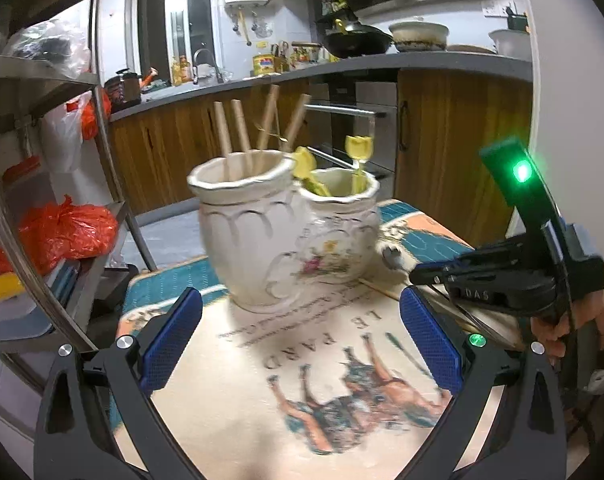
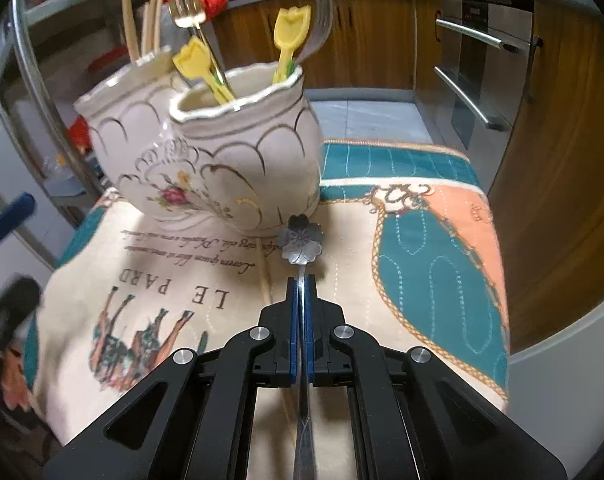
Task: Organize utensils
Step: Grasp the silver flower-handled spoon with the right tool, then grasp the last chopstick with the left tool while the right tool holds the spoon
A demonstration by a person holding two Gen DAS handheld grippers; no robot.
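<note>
A white ceramic two-pot holder (image 1: 277,232) (image 2: 221,152) stands on the printed cloth. Its taller pot holds wooden chopsticks (image 1: 233,128). The lower pot holds yellow tulip-topped picks (image 2: 291,26) and metal forks (image 2: 322,20). My left gripper (image 1: 299,338) is open just before the holder, with nothing between its blue pads (image 1: 169,340). My right gripper (image 2: 301,280) (image 1: 416,276) is shut on the handle of a metal spoon with a flower-shaped bowl (image 2: 302,238) (image 1: 392,256). The bowl lies at the holder's base. One loose chopstick (image 2: 263,272) lies on the cloth left of the spoon.
The cloth (image 2: 422,240) covers a small table whose edges fall away close on the right and far side. A metal rack (image 1: 61,200) with orange bags stands on the left. Wooden cabinets and an oven (image 2: 482,80) lie beyond. A hand (image 1: 562,328) grips the right tool.
</note>
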